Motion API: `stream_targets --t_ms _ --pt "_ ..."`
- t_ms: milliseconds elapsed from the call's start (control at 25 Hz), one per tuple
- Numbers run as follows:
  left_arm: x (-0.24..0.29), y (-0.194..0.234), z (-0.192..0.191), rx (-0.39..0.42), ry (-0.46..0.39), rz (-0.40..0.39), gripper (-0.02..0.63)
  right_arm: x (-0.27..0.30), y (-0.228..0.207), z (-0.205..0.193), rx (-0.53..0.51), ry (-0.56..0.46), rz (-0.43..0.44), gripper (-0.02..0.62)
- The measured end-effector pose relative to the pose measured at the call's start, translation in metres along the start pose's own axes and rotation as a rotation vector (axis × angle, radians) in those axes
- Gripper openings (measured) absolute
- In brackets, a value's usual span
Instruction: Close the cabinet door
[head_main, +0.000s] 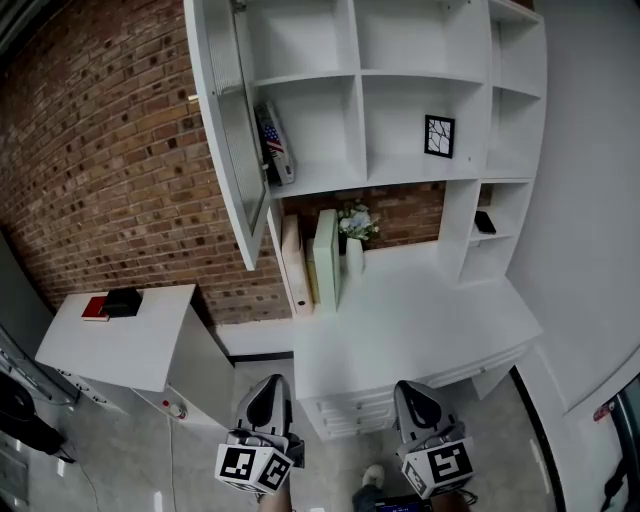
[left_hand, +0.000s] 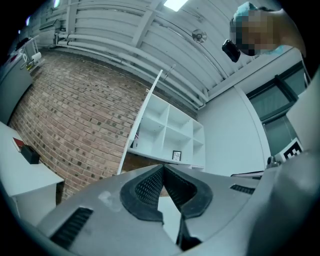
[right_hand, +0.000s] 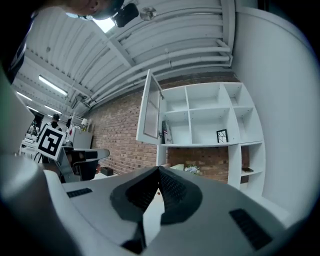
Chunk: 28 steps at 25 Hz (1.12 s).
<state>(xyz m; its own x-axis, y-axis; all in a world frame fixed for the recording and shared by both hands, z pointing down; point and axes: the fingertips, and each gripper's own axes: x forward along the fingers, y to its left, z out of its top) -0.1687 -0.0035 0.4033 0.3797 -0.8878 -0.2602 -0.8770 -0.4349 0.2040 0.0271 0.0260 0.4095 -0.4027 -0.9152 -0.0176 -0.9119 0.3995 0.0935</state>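
My left tongs and right tongs are both pressed together, holding nothing, low before the desk. The cabinet door stands open at the shelves' left side, well apart from both, with perhaps 1 book behind it.

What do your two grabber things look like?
Both are grey. The left gripper and right gripper each have two tapering jaws lined with black ribbed pads, plus a white cube with black square markers at the back.
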Motion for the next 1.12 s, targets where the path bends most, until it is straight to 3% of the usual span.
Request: stream_targets --t_ms 400,680,760,1120 --pt "0.099 0.066 0.036 0.093 -0.076 0.121 0.014 0.121 -0.042 0.027 0.013 -0.058 0.054 0.002" --pt "0.133 0.096 0.052 0.137 -0.119 0.179 0.038 0.170 -0.059 0.032 0.016 -0.081 0.100 0.002" --pt "0.138 0.099 0.056 0.140 -0.132 0.181 0.137 0.179 -0.060 0.031 0.021 -0.082 0.109 0.002" --pt "0.163 0.113 0.073 0.172 -0.148 0.100 0.138 0.206 -0.045 0.037 0.017 -0.079 0.094 0.002"
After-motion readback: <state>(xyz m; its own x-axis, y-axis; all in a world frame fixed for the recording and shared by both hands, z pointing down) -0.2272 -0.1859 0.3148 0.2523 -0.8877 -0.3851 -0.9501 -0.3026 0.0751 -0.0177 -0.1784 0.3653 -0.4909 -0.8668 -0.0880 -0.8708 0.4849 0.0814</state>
